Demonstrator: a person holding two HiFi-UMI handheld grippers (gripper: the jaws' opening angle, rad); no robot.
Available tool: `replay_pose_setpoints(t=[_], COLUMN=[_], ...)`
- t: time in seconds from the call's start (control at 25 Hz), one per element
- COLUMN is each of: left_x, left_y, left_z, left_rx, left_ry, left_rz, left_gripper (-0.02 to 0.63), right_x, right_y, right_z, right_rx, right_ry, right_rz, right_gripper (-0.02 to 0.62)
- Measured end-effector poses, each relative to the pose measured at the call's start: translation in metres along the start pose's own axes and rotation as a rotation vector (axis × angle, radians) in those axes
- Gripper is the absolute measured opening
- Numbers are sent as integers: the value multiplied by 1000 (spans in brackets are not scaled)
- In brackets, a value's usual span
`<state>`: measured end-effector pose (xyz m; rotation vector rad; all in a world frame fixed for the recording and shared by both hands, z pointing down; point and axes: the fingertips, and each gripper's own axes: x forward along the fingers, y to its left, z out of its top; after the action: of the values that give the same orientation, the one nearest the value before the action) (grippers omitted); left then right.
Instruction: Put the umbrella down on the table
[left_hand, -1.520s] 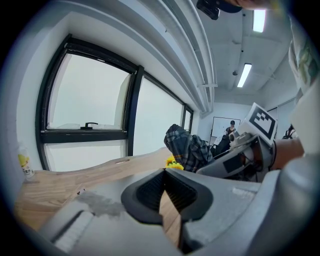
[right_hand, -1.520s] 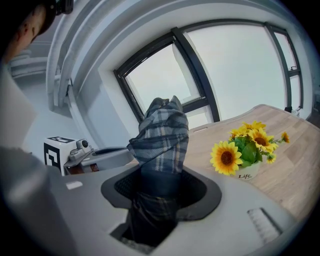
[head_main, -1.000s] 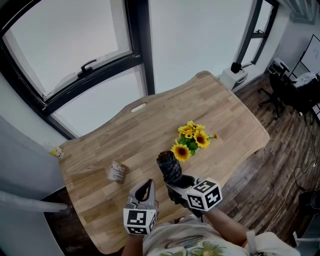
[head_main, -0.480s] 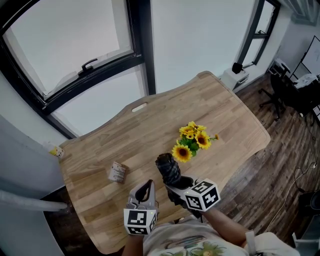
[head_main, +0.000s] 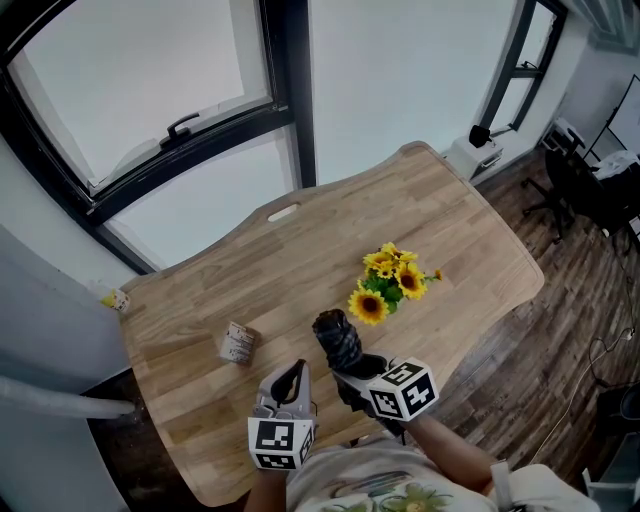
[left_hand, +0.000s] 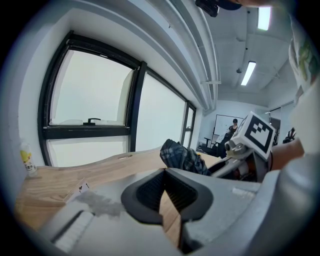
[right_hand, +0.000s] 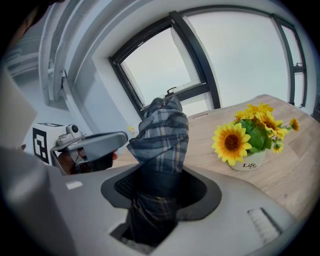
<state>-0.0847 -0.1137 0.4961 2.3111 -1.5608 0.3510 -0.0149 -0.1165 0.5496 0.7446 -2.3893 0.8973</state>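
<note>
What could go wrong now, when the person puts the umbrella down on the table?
1. The folded plaid umbrella, clamped in the jaws of the right gripper, stands close to the sunflower pot. If it is laid towards the pot, its tip may knock the pot over.
2. The grip is near the front edge of the table. Released there, the umbrella might roll off.

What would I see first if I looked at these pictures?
The bright yellow sunflowers stand out, sitting near the middle of the wooden table. Right in front of them, closer to the person, the right gripper holds a folded plaid umbrella that sticks out towards the flowers.
</note>
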Motion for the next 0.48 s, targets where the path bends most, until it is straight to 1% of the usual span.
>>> replay_pose_setpoints(t=[0.48], left_x=[0], left_y=[4], left_z=[-4], left_rx=[-9], left_ry=[7], left_rz=[7], left_gripper=[5], right_x=[11], right_y=[-8], right_z=[-14], right_rx=[10], right_ry=[53], right_rz=[-5], right_gripper=[204])
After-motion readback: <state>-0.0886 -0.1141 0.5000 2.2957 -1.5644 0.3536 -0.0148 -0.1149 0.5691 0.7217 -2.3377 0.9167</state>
